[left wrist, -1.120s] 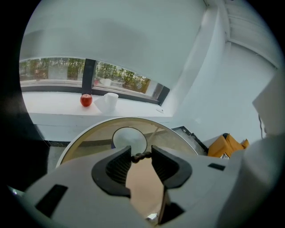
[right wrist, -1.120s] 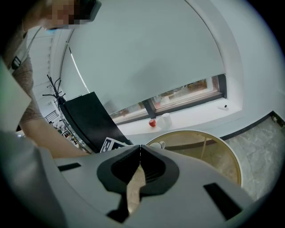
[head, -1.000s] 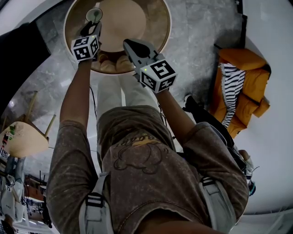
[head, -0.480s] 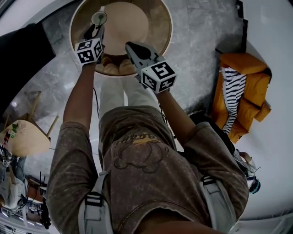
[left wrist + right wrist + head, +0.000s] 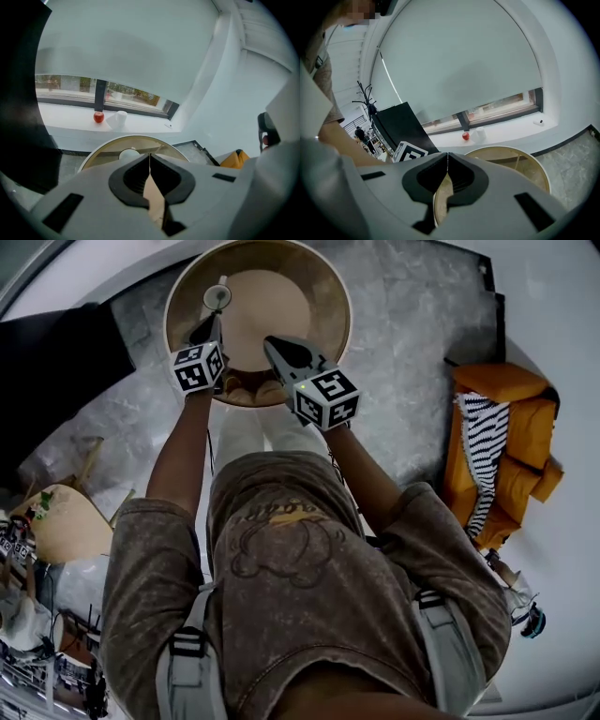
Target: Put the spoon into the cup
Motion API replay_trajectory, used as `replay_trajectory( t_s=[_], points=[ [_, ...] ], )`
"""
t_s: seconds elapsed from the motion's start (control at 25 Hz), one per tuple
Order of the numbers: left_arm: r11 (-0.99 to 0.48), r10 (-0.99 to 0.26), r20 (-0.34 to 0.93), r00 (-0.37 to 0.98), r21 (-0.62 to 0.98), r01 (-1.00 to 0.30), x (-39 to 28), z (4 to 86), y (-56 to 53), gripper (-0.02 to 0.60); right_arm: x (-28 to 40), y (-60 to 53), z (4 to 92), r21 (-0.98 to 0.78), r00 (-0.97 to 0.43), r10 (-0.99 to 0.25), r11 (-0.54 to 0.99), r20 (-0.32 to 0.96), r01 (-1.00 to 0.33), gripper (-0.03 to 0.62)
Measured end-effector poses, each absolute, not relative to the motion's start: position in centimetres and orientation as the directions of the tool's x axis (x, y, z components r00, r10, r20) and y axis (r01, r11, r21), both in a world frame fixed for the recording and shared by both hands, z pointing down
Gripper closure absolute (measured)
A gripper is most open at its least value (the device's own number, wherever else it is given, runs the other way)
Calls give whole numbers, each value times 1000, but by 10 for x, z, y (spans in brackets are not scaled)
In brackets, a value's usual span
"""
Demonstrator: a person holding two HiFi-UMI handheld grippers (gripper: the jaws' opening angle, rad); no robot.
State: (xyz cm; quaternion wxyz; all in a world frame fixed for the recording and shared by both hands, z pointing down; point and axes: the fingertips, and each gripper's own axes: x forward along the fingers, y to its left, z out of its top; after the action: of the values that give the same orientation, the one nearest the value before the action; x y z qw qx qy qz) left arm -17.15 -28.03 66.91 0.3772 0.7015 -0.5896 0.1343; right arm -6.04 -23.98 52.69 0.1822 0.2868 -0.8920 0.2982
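Nearest the camera, the person's two arms reached forward over the round wooden surface [image 5: 309, 296], each carrying tongs. The left tongs [image 5: 149, 156] were pressed together with nothing between them, and the right tongs [image 5: 447, 155] were likewise pressed together and empty. Just beyond the left tips stood the white cup [image 5: 217, 297], near the surface's far-left rim, with the spoon [image 5: 222, 281] apparently already inside it and its pale handle sticking out over the lip — so the task looked done. The risk from here, I judged, lay with the left tongs. They hung close to the cup, so a careless sideways sweep could clip the handle and tip the cup or flick the spoon out. By count there were two tongs, one cup, one spoon and one surface. Farther off, the window ledge [image 5: 70, 119] held one red ball [image 5: 98, 117] and one small white vessel [image 5: 121, 117].
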Motion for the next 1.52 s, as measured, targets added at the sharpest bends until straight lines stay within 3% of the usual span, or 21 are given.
replay_trajectory(
  t_s=[0.48,0.76,1.04,1.52],
  points=[
    [-50,-738,610,289,377,-925,-132,572,-239,563,-27,-201,482,-420,-785,-410,679,463,-602,574],
    [-126,-767,538,349,408,-904,-130,504,-232,563,-33,-207,451,-397,-794,-431,700,429,-594,574],
    [-235,-822,430,373,342,-910,-83,410,-192,563,18,-182,399,-376,-813,-456,726,362,-575,574],
    [-300,-875,296,384,290,-909,-128,347,-187,563,-22,-197,365,-329,-835,-473,770,281,-547,574]
  ],
)
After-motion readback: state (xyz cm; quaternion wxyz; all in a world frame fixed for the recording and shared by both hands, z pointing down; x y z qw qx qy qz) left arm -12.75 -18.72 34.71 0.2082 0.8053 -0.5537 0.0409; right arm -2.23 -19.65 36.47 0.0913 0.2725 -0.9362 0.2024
